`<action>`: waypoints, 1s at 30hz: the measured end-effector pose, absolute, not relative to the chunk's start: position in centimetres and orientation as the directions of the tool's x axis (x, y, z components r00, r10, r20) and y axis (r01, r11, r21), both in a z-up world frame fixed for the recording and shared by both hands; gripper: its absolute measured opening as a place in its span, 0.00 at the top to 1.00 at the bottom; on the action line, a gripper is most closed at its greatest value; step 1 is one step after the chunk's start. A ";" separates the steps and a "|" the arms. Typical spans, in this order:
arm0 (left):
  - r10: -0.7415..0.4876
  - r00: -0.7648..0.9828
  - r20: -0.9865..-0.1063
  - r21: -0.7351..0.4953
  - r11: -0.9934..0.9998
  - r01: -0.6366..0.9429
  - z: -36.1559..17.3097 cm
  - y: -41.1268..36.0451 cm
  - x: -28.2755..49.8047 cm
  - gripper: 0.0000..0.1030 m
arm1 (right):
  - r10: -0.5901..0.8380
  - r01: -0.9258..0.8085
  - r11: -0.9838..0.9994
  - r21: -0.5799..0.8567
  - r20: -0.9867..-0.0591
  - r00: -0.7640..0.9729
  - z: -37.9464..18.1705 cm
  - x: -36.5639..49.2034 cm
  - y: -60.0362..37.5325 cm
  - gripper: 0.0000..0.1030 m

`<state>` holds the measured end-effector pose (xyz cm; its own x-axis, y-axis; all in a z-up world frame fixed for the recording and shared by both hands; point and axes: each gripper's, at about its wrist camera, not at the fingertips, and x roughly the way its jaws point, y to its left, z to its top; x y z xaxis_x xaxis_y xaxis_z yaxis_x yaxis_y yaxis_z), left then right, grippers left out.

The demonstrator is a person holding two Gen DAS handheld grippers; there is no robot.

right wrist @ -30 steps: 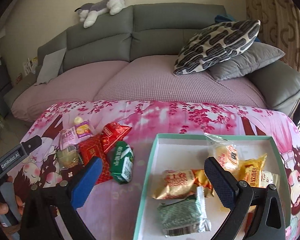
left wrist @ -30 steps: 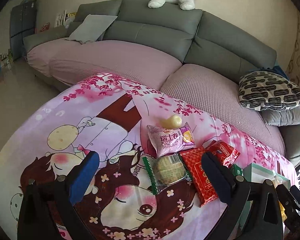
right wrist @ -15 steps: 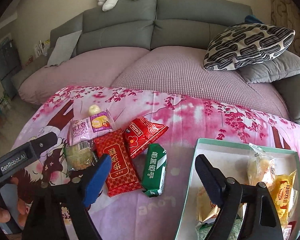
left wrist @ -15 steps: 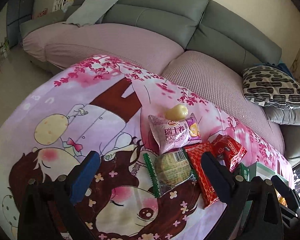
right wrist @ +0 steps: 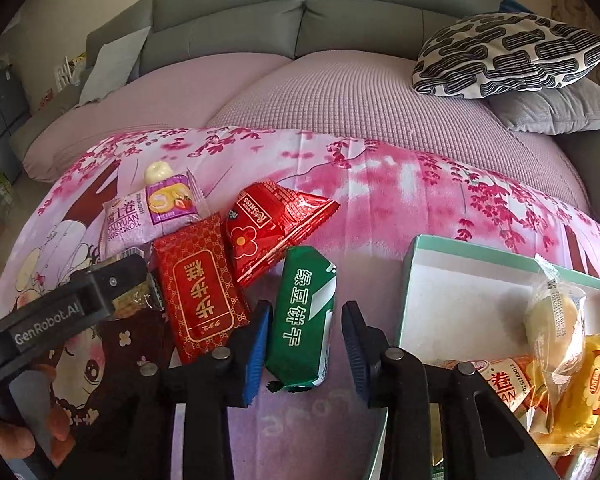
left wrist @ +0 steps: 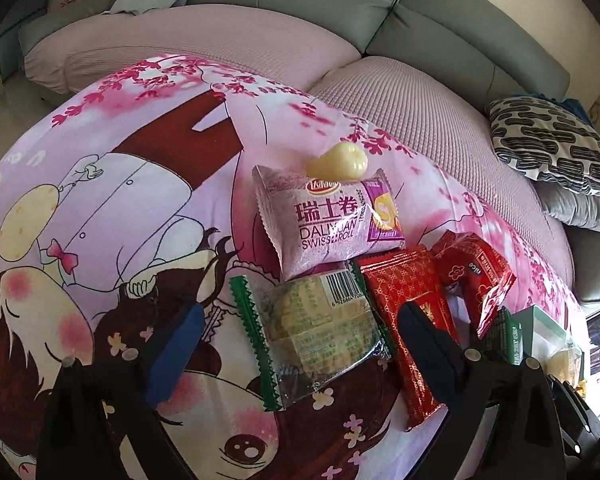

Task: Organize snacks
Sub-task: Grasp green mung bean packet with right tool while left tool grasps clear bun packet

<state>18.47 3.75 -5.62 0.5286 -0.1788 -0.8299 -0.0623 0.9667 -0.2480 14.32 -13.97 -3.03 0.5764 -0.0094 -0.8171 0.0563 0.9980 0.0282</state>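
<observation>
Between the blue pads of the right gripper (right wrist: 305, 350) lies the green mung-bean biscuit pack (right wrist: 303, 322) — its near end sits inside the gap, its long axis runs straight away from the fingers toward the sofa side of the pink cartoon bedsheet (right wrist: 380, 200). The jaws stand apart, a pad on either long side of the pack, neither one pressing the wrapper as far as I can tell. That alignment is what the next move seems to turn on: a plain closing across the narrow width should catch it, and the teal-rimmed box (right wrist: 412, 248), already holding several wrapped snacks, stands just to the right near the sheet's right edge.

Left of it, the left gripper (left wrist: 300, 344) hovers open and wide over the clear pack with green ends (left wrist: 320, 332), which lies between its fingers without contact that I can see. Touching that pack's right side is the long red patterned pack (left wrist: 404, 296) — then the crumpled red wrapper (left wrist: 476, 272) beyond. Farther out rests the purple Swiss roll pack (left wrist: 328, 220), and past it a small pale yellow piece (left wrist: 338, 162) toward the far edge.
</observation>
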 end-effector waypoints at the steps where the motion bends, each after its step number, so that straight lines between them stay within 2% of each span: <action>1: -0.162 0.528 -0.834 -0.228 0.972 -0.062 -5.9 3.5 18.5 0.06 | -0.008 0.055 0.998 0.028 -0.821 0.571 -3.3 14.4 -13.9 0.64; 16: 0.014 0.541 -0.841 -0.066 0.990 -0.128 -6.0 3.9 18.6 0.06 | -0.017 0.058 0.998 0.018 -0.843 0.538 -4.5 14.6 -13.8 0.65; 23: 0.005 0.518 -0.855 -0.071 0.989 -0.126 -6.4 4.2 18.4 0.06 | -0.016 0.056 0.998 0.017 -0.845 0.534 -4.6 14.7 -13.7 0.67; 25: 0.000 0.519 -0.855 -0.069 0.991 -0.114 -6.4 3.8 18.4 0.13 | -0.012 0.056 0.998 0.021 -0.847 0.532 -4.8 14.9 -13.7 0.69; 27: -0.013 0.525 -0.851 -0.074 0.992 -0.097 -6.1 3.5 18.3 0.25 | -0.014 0.056 0.998 0.019 -0.847 0.532 -4.8 15.0 -13.7 0.70; 30: -0.044 0.533 -0.845 -0.101 0.992 -0.077 -5.9 3.2 18.2 0.38 | -0.009 0.057 0.998 0.025 -0.846 0.532 -4.9 14.9 -13.7 0.74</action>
<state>18.15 3.22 -5.87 0.5333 -0.0441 -0.8448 -0.0774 0.9919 -0.1006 14.94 -13.73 -4.86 0.5324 -0.0094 -0.8465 0.0571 0.9981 0.0248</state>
